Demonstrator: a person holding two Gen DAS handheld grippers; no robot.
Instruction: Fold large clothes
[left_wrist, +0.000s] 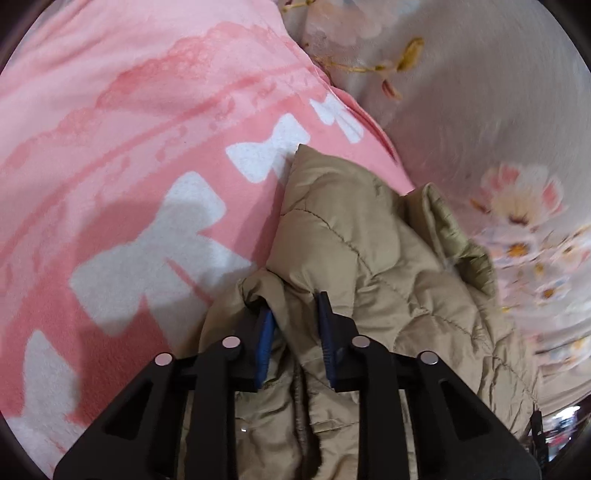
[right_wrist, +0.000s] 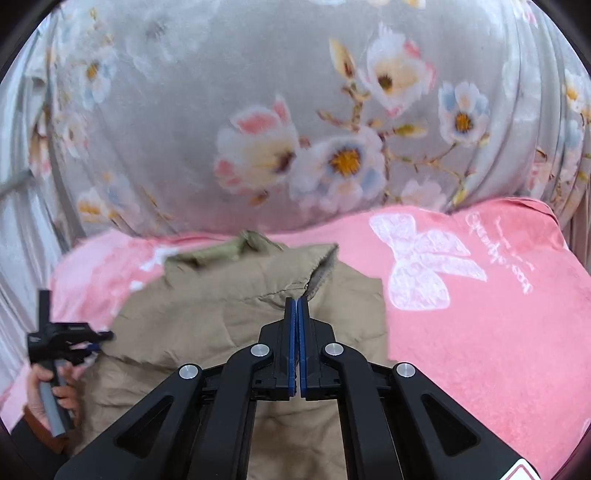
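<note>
White cursive lettering runs along the pink blanket (right_wrist: 480, 314) just right of a big white bow print (right_wrist: 424, 262), but it's too blurred and curved to read, and a red-edged sticker corner (right_wrist: 522, 472) on the right gripper's frame shows no legible word either. Onto the garment: a tan quilted jacket (right_wrist: 229, 325) lies spread on the pink blanket, with a grey flowered bedspread (right_wrist: 258, 92) beyond it. The right gripper (right_wrist: 297, 306) has its blue pads pressed flat together, jaws fully closed, tips sitting at a seam close to the jacket's fuzzy-lined collar edge (right_wrist: 321, 273); whether a thin layer of fabric is caught between the pads can't be told. Over in the left wrist view, the left gripper (left_wrist: 295, 314) is narrowed onto a bunched ridge of the jacket (left_wrist: 369, 258), cloth rising up between the two blue pads (left_wrist: 325, 325) and squeezed by them. From the right wrist view that same left gripper (right_wrist: 92, 341) sits at the jacket's left edge, a hand (right_wrist: 51, 387) wrapped round its grey handle.
</note>
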